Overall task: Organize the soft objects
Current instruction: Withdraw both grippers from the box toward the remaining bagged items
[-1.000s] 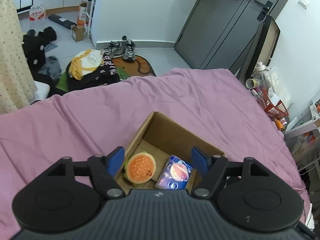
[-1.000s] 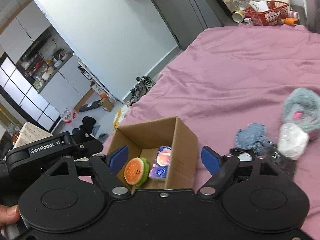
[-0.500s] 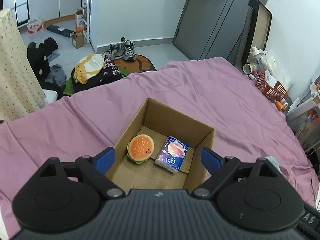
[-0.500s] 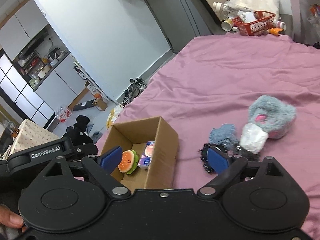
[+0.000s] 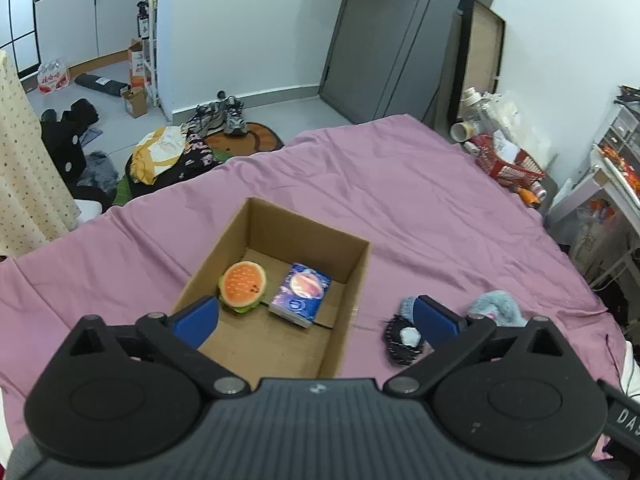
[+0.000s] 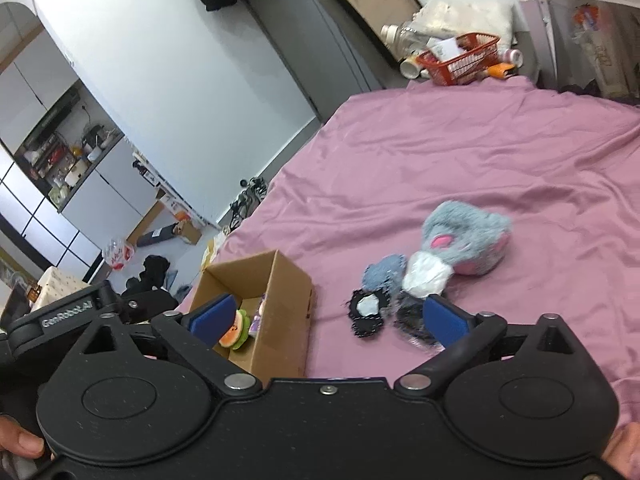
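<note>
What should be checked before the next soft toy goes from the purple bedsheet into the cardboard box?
1. Right tongs open, holding nothing: ok.
2. Left tongs open, holding nothing: ok.
3. Open brown cardboard box upright with free floor space: ok.
4. Orange burger plush and blue printed pack already inside: ok.
5. Fluffy grey-and-pink plush lies unobstructed on the sheet: ok.
6. How the small black, white and blue-grey pieces separate: cannot tell.
</note>
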A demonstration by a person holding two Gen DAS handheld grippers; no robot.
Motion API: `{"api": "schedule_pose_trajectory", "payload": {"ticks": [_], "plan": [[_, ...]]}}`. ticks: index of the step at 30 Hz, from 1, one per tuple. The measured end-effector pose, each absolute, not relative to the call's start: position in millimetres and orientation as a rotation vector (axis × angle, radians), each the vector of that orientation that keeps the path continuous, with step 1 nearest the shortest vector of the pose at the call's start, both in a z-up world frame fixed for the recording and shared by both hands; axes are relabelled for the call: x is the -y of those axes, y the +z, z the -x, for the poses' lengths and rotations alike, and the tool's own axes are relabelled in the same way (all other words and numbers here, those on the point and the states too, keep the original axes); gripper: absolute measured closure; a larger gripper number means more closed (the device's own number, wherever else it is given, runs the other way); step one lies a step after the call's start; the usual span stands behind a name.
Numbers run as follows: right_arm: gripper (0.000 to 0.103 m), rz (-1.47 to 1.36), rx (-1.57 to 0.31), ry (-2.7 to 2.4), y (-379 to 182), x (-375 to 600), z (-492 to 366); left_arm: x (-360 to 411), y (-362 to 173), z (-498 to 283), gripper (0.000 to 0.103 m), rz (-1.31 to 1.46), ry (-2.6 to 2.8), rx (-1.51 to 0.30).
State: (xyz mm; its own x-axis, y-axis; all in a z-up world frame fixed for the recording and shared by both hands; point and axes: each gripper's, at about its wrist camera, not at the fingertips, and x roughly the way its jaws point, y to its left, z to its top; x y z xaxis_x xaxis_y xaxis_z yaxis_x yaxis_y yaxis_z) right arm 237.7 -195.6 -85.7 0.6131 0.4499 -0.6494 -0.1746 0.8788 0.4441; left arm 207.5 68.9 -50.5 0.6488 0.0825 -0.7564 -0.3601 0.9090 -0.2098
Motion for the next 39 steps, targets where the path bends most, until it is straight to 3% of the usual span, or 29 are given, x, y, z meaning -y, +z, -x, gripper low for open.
{"api": "schedule_pose_trajectory", "payload": {"ticks": [13, 30, 39], "plan": [[0.0, -0.403, -0.821, 0.326, -90.4, 239.7, -237.6, -32.7, -28.5, -198.4, 0.0, 0.356, 0.235, -0.75], [0.001, -0.622, -0.864, 0.301, -113.9, 288.2, -253.9, 14.2, -36.9, -220.6, 0.0, 0.289, 0.242, -0.807], [0.016, -0.728, -0.916, 0.253, -140.8, 299.6, -268.2, 40.4, -60.5, -239.9, 0.001, 0.252, 0.183, -0.848]]}}
